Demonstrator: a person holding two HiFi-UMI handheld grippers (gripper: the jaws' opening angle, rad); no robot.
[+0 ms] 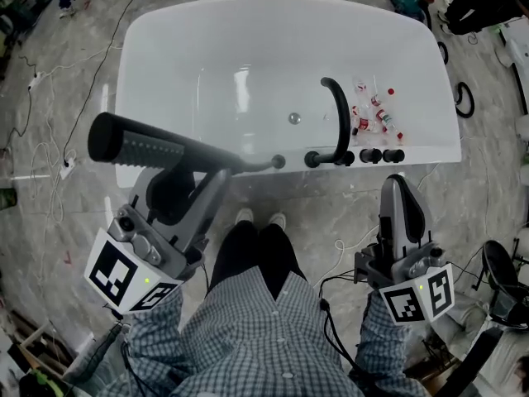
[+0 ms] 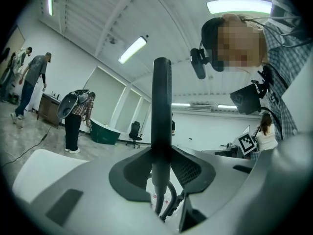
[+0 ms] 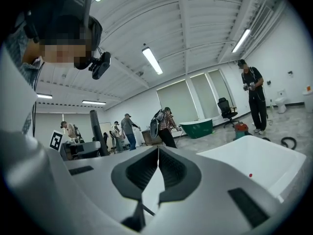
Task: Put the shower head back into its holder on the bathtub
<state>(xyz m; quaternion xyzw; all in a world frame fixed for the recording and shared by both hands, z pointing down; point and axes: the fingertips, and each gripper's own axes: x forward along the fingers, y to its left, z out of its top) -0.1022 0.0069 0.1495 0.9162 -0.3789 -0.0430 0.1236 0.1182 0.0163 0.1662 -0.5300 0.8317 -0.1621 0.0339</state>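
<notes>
Head view: left tool seemingly clamps shower head.

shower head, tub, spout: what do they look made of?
Shower head: matte black, dull sheen, dotted spray face; plastic or coated metal, cannot tell which.
Bathtub: glossy white, sharp light reflections in the basin; acrylic or enamel.
Faucet spout: satin black curved tube, likely coated metal.
</notes>
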